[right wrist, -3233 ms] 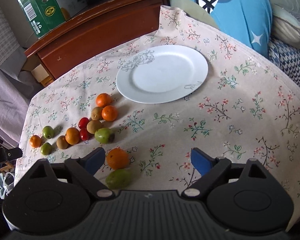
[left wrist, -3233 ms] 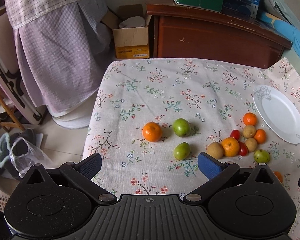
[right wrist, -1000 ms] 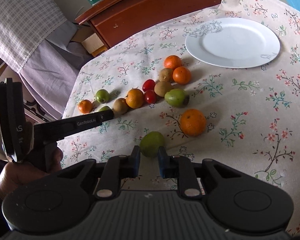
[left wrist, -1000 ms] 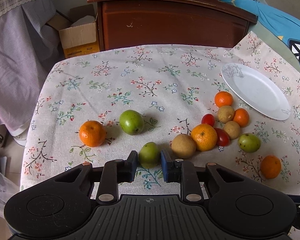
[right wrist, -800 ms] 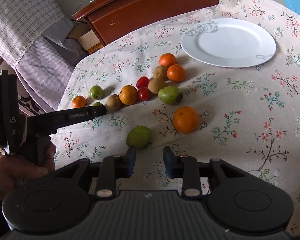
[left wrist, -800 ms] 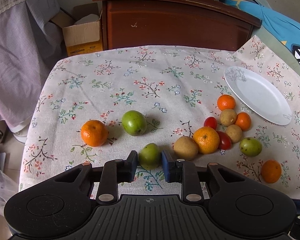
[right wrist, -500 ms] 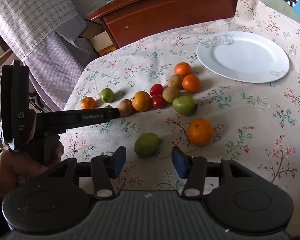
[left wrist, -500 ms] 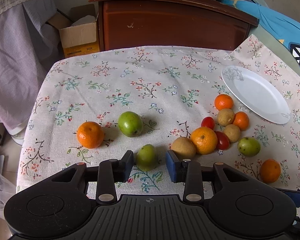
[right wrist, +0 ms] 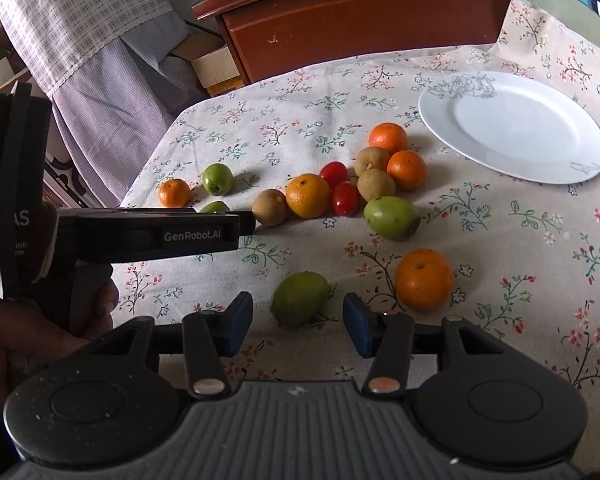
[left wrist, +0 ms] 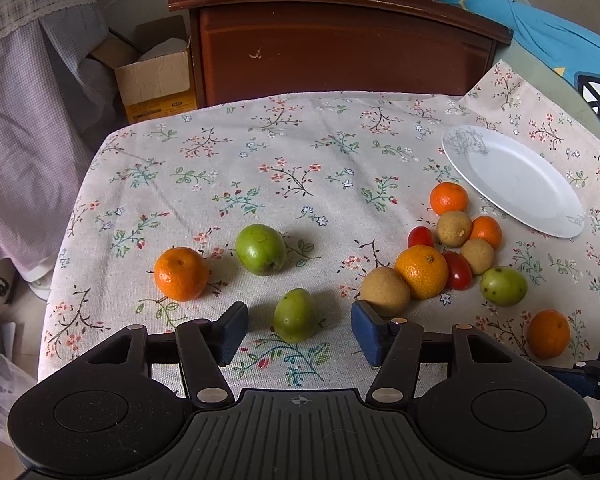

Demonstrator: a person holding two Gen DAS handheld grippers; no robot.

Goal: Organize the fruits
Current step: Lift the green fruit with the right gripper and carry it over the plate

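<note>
Floral tablecloth (left wrist: 300, 152), wooden headboard (left wrist: 340, 40) behind

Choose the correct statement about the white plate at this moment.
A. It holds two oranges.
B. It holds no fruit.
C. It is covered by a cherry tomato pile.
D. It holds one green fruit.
B: the white plate shows only its bare surface in both views, and the nearest orange sits on the tablecloth beside its rim.

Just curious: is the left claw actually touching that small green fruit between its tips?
Apart. The left wrist view shows tablecloth on both sides of the green fruit, between it and the left gripper's open pads.
</note>
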